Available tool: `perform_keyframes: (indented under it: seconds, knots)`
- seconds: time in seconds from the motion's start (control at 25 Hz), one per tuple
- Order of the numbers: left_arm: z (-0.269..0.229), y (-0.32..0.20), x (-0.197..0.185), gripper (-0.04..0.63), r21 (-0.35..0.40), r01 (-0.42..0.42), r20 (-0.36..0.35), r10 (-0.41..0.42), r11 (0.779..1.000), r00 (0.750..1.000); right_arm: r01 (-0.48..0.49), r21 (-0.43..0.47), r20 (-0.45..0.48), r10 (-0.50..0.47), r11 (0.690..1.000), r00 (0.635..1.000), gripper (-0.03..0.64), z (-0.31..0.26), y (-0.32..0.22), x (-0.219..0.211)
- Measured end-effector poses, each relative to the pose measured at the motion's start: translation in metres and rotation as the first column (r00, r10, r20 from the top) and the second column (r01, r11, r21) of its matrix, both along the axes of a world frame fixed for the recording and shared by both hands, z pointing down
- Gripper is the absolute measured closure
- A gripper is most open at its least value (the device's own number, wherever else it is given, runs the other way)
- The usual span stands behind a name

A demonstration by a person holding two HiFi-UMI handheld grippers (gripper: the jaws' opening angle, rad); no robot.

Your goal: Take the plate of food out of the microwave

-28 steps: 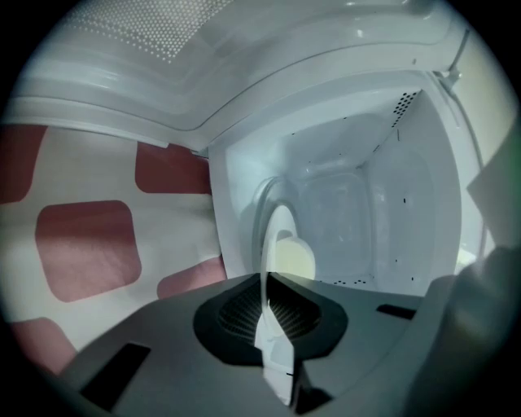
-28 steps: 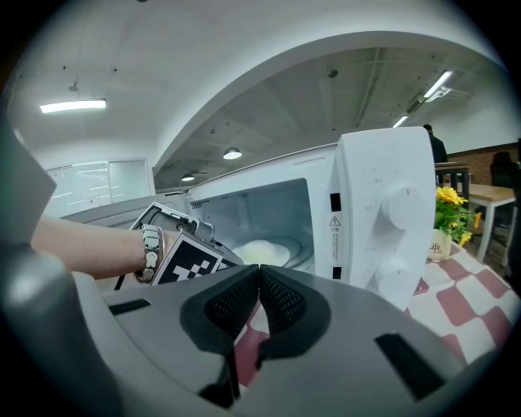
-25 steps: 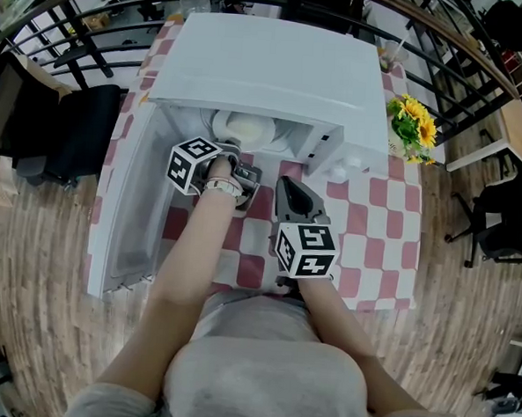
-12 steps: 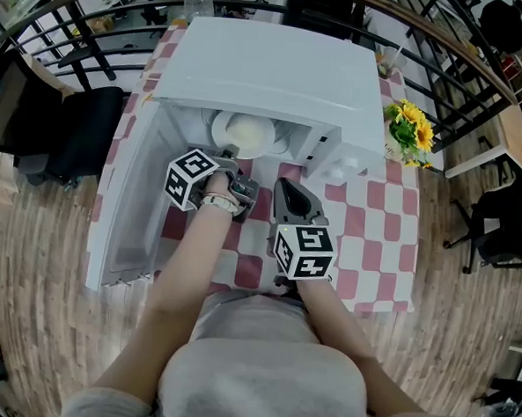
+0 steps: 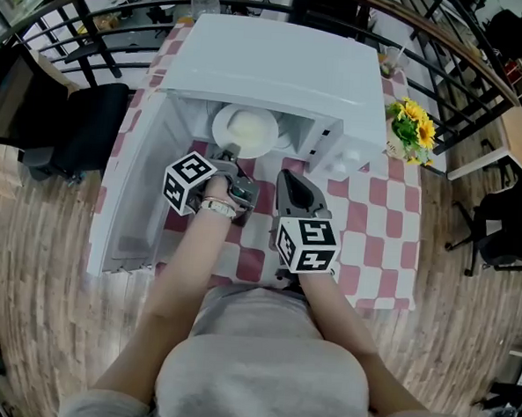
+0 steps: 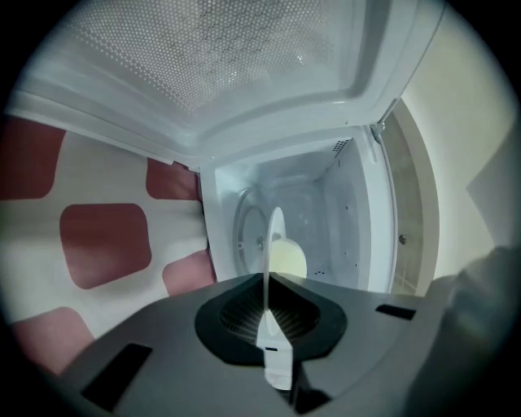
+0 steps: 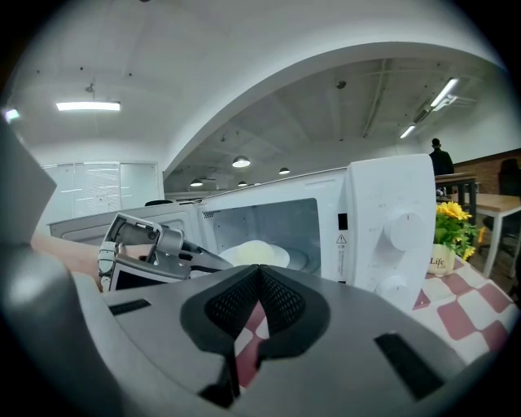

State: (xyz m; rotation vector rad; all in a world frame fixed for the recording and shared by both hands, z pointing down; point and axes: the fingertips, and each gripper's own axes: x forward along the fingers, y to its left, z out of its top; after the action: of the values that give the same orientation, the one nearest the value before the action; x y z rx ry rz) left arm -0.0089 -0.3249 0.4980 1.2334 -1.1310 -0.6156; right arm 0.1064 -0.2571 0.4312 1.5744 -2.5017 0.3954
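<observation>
Plate [image 5: 245,130]: white, pale food on it, inside the open microwave [image 5: 279,63], toward the front.
Left hand-held gripper [image 5: 229,153]: clamped on the plate's near rim.
Right hand-held gripper [image 5: 289,177]: jaws together, empty, over the checkered bench [image 5: 374,228].
Around: door [image 5: 134,195] swung left; sunflowers [image 5: 414,120] far right.

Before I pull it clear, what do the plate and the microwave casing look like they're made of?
The plate looks smooth, glossy and white, with a thin rim seen edge-on in the left gripper view. It could be glazed ceramic or melamine; the pictures don't settle which. The microwave has a flat, matte white casing, probably painted sheet metal.
</observation>
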Motion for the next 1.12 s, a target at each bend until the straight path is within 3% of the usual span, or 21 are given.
perform_keyframes:
  seconds: [0.4,1.12]
  knots:
    - [-0.015,0.024,0.007,0.583,0.056,-0.029,-0.012,0.030,0.998,0.999,0.005,0.037,-0.001,-0.005,0.999,1.000,0.594,-0.008,0.003,-0.003]
    - [-0.046,0.062,0.007,0.583,0.138,-0.008,-0.038,0.013,0.990,0.999,0.041,0.105,-0.013,-0.040,0.994,0.999,0.594,-0.024,0.010,-0.009]
